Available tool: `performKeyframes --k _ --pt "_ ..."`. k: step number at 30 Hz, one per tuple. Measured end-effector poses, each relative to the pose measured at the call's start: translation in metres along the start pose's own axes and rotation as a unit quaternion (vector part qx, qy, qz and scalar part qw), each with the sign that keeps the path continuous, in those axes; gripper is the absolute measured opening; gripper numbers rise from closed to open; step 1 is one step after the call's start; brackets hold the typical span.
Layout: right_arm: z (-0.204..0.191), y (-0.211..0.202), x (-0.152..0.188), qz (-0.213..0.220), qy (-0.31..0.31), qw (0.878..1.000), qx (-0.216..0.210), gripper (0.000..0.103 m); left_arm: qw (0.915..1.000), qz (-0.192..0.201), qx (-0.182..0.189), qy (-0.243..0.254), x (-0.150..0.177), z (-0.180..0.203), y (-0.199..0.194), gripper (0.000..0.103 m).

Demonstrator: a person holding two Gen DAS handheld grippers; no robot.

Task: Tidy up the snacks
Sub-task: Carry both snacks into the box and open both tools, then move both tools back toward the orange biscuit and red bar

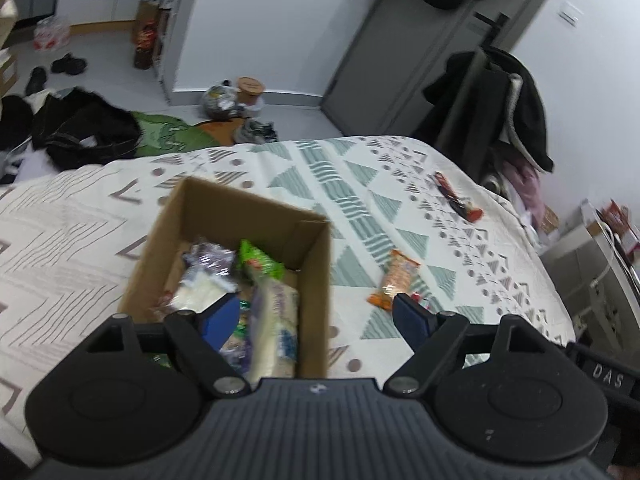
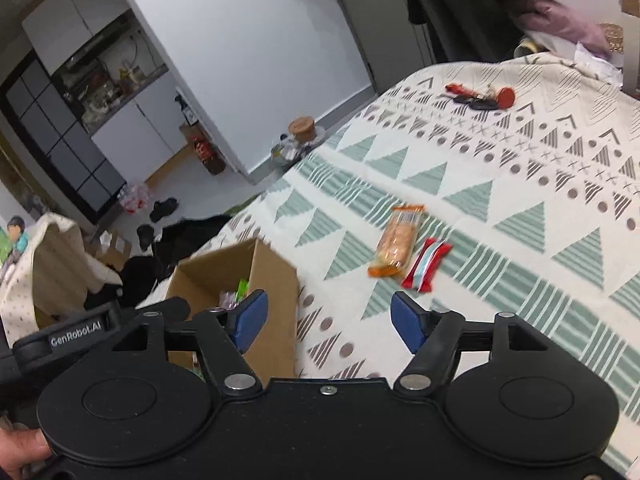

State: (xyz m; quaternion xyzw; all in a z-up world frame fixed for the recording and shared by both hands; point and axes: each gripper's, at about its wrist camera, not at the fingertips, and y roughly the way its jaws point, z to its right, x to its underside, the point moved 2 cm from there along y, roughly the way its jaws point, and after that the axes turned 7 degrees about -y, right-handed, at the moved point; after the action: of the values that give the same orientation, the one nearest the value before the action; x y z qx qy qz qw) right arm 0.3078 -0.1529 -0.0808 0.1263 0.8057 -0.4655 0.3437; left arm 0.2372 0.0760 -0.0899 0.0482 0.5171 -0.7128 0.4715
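A brown cardboard box sits on the patterned bedspread and holds several snack packets, among them a green one and a pale long one. My left gripper hangs open above the box's right wall, with nothing between its fingers. An orange snack packet lies on the bed right of the box. Beside it lies a red and blue wrapper. My right gripper is open and empty, a short way in front of those two packets.
A bunch of keys with red tags lies farther back on the bed. Dark clothes, shoes and a jar lie on the floor beyond the bed. A chair with coats stands at the right.
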Motion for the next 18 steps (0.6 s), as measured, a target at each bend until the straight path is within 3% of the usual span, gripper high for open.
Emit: performKeyframes --k 7,12,18 --pt "0.025 0.001 -0.010 0.010 0.014 1.000 0.015 0.071 0.9980 -0.007 0.022 0.058 -0.005 0.035 0.011 0.082" --pt "0.042 0.012 -0.012 0.003 0.034 0.999 0.013 0.061 0.9969 -0.019 0.022 0.072 -0.005 0.046 0.027 0.082" --pt "0.063 0.036 -0.011 -0.008 0.061 0.998 0.011 0.058 0.9939 -0.018 0.030 0.104 -0.006 0.067 0.047 0.081"
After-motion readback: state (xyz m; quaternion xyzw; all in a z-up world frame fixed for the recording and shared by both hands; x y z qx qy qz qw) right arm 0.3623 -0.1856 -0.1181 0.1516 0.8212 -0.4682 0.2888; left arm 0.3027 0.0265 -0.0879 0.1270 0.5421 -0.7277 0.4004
